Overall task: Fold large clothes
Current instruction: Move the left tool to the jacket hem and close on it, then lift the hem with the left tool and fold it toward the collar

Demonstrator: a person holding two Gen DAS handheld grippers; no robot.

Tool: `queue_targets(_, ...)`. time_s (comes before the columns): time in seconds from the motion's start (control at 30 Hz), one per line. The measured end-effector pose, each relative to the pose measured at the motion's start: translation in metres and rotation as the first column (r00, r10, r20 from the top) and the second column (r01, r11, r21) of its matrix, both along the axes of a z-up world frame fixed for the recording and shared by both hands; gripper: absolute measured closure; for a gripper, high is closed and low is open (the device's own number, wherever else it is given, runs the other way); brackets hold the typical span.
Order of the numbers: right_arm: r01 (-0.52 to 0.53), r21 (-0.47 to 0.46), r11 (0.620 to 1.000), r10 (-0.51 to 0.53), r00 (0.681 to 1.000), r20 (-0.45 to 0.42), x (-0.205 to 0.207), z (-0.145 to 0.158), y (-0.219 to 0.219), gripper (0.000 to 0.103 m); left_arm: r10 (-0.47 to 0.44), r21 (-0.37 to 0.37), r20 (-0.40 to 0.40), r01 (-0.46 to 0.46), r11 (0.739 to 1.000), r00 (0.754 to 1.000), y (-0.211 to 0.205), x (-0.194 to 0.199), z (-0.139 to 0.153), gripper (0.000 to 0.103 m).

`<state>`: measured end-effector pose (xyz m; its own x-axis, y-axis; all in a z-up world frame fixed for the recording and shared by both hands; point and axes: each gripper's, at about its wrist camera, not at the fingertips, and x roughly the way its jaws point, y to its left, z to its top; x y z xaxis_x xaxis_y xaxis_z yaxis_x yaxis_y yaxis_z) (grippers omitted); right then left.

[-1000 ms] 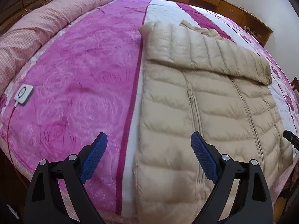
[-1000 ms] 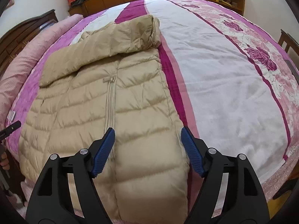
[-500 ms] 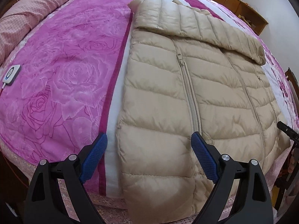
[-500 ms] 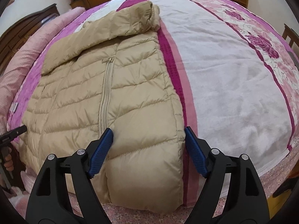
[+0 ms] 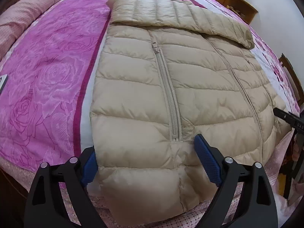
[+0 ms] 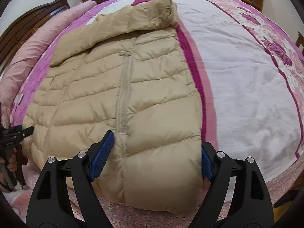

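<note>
1. Both pairs of tongs have come in low over the near hem of the beige quilted puffer jacket (image 5: 171, 87), which lay farther off a second ago.
2. Left tongs (image 5: 150, 163) gape wide, blue ribbed pads straddling the jacket's left hem corner beside the zipper (image 5: 169, 93).
3. Right tongs (image 6: 152, 157) gape likewise around the opposite hem corner, gripping nothing.
4. Puffy, horizontally stitched, the jacket lies flat and zipped on the magenta rose-patterned bedspread (image 5: 47, 72), one sleeve folded across its top.
5. A pale pink rolled quilt (image 6: 28, 57) lines the far side by the dark wooden headboard (image 6: 32, 19).
</note>
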<state>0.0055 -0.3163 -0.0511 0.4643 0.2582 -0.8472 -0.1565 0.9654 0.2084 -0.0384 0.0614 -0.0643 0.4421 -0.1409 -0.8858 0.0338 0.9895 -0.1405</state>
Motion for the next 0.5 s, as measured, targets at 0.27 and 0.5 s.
queue_targets(0.27, -0.021, 0.037, 0.999, 0.02, 1.0, 0.014, -0.002, 0.004, 0.002, 0.042, -0.016, -0.043, -0.007, 0.015, 0.999, 1.0, -0.002, 0.007, 0.002, 0.055)
queue_targets(0.5, -0.032, 0.023, 0.999, 0.031, 0.999, 0.012, -0.002, 0.008, -0.002, 0.079, -0.111, -0.007, -0.014, 0.111, 0.994, 0.994, -0.015, 0.006, 0.011, 0.085)
